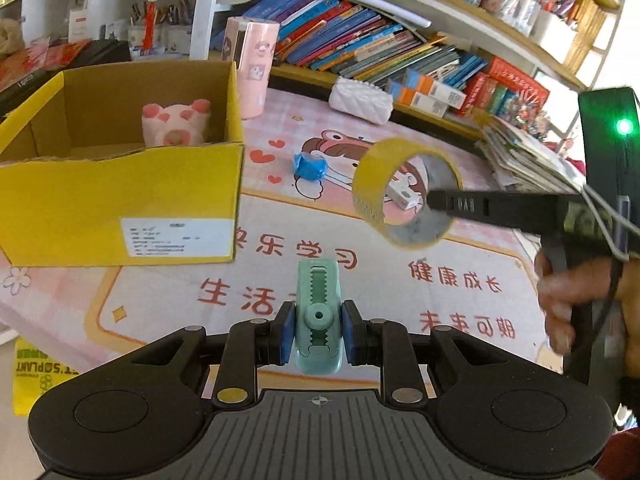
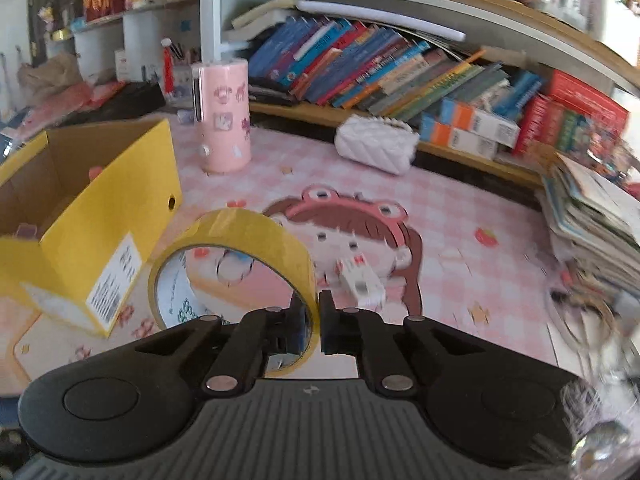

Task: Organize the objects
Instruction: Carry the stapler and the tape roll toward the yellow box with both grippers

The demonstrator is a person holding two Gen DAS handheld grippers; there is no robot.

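With my left gripper clamping the green clip and my right gripper pinching the tape roll's thin wall (both off the mat), I fear the roll pivoting loose before reaching the yellow box.

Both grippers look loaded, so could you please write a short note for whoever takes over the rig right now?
Left gripper: shut on a mint-green plastic clip, off the mat.
Right gripper: shut on the wall of a yellow roll of tape, lifted.
Done: pink plush pig lies in the yellow cardboard box.
Left: both held items; crumpled blue lump and small white block on the pink mat.
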